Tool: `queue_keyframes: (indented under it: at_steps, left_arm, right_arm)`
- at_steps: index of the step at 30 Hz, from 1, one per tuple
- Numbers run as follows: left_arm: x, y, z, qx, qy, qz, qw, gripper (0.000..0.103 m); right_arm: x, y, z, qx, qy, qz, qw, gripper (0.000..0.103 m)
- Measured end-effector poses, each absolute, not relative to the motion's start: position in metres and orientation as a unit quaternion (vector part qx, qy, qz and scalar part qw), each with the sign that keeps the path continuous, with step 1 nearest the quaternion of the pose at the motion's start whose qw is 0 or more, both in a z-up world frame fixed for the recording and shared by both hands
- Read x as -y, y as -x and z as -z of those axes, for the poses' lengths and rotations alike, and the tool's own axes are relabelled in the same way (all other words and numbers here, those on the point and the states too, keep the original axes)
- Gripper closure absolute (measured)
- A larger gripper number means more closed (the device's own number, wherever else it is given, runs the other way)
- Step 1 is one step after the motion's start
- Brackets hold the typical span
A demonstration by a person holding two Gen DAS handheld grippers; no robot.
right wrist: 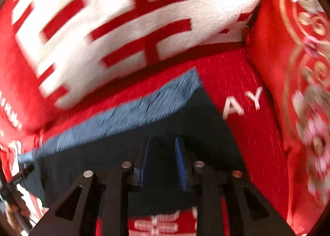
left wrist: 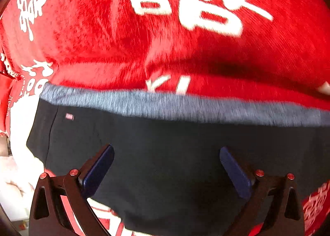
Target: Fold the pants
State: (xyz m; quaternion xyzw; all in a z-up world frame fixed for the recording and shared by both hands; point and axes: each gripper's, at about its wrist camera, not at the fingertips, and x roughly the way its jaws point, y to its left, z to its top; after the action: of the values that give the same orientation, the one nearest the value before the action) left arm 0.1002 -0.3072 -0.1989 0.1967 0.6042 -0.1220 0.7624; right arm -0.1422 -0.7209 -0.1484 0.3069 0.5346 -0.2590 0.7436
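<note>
Dark navy pants (left wrist: 169,153) with a grey-blue waistband (left wrist: 165,106) lie folded on a red bedspread with white characters. My left gripper (left wrist: 167,153) hovers over the dark cloth, jaws wide apart and empty. In the right wrist view the pants (right wrist: 115,159) show with the waistband (right wrist: 132,112) running up to a far right corner. My right gripper (right wrist: 163,149) is over the cloth near that corner, blue pads a narrow gap apart with nothing seen between them. The left gripper's tip (right wrist: 18,176) shows at the pants' left edge.
A red and white pillow (right wrist: 123,19) lies beyond the pants. A red cushion with gold and pink embroidery (right wrist: 299,70) stands at the right. The red bedspread (left wrist: 185,39) rises in a bulge beyond the waistband. White bedding (left wrist: 12,174) lies at the left.
</note>
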Motion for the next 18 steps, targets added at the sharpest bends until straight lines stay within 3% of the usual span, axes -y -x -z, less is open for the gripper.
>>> queue_keyframes:
  at_steps: [4,18]
  left_arm:
    - [0.307,-0.061,0.216,-0.627,-0.211,0.131,0.738,0.0]
    - [0.309,-0.03,0.228,-0.62,-0.208,0.129,0.745,0.0]
  right_arm:
    - [0.681,0.155,0.152,-0.553,-0.283,0.245,0.745,0.057]
    - [0.676,0.202,0.153,-0.547,-0.314,0.237,0.739,0.05]
